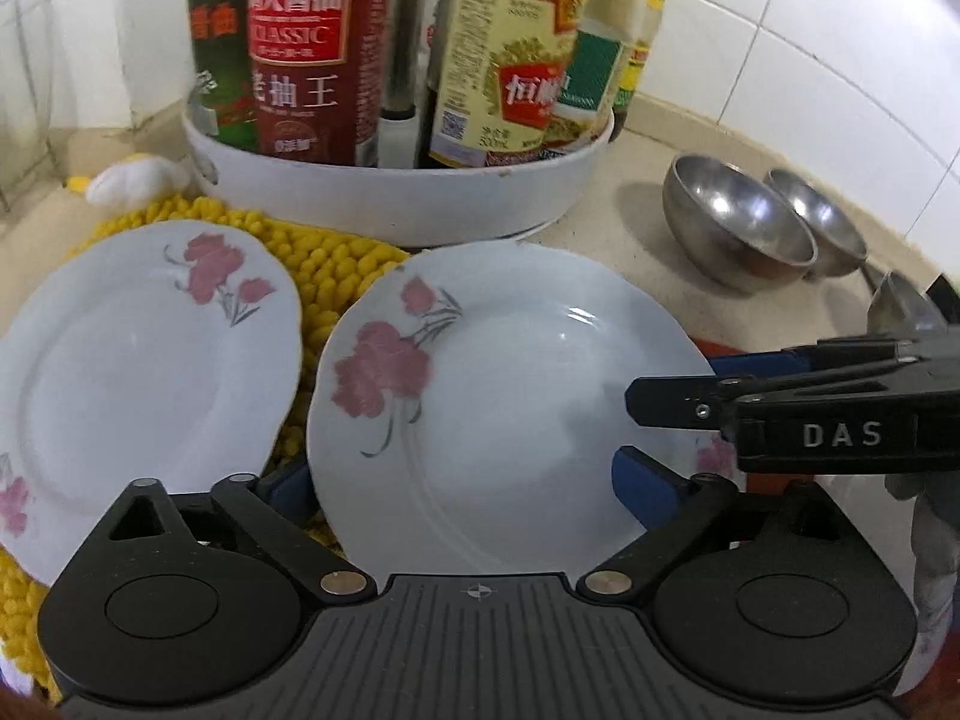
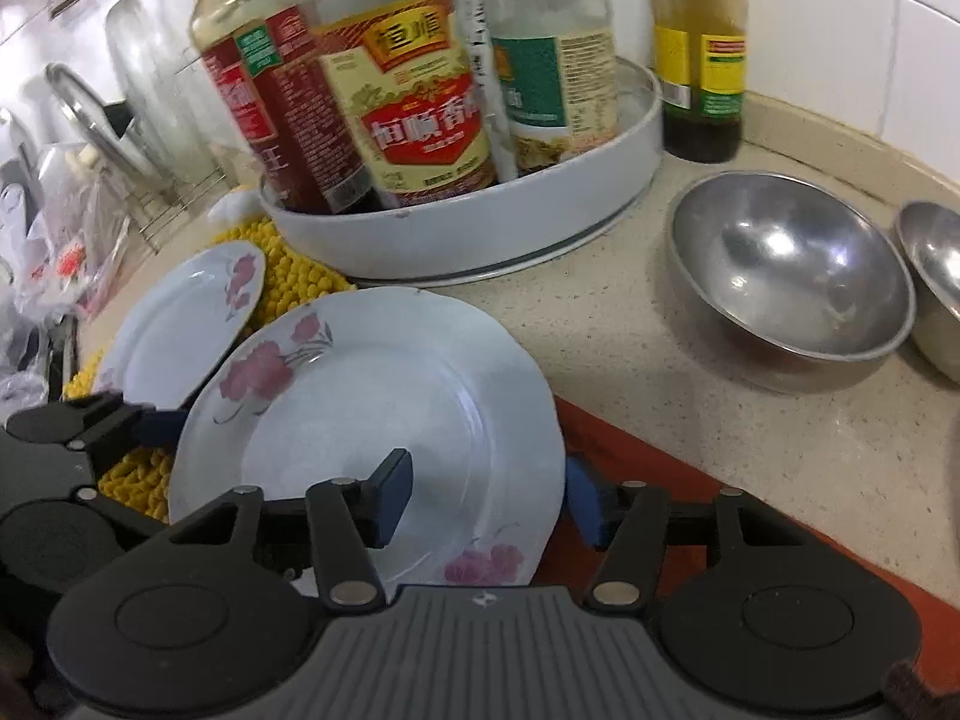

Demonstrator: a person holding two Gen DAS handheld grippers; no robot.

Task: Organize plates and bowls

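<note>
1. The left gripper [image 1: 468, 492] is spread wide and grasps nothing. Its left pad [image 1: 288, 492] sits just beside the left edge of the near plate [image 1: 510, 390], and its right pad [image 1: 648, 492] hangs over the plate's face. I cannot tell whether either pad touches.
2. The right gripper [image 2: 487, 501] is part closed and grasps the near plate by its right rim. One pad [image 2: 390, 498] lies on the upper face and the other [image 2: 585, 504] is tucked under the rim. The left wrist view shows this from the side, with the rim between the two fingers.
3. The near plate is white with pink flowers. It sits tilted, its left side over the mat [image 1: 336, 264] and its right side over the red strip [image 2: 660, 456] along the edge of the counter [image 2: 600, 312].
4. The far plate [image 1: 138, 348] has the same pattern. It lies on the yellow mat to the left, just beside the near plate.
5. Behind both plates stands a white round tray [image 1: 390, 198] full of sauce bottles [image 1: 294, 60].
6. One more bottle [image 2: 699, 48] stands on the counter, just right of the tray.
7. Two steel bowls rest upright side by side on the counter at the right, well apart from the plates: a large bowl [image 2: 792, 276] and a small bowl [image 2: 936, 276].
8. White wall tiles [image 1: 810, 30] back the counter.
</note>
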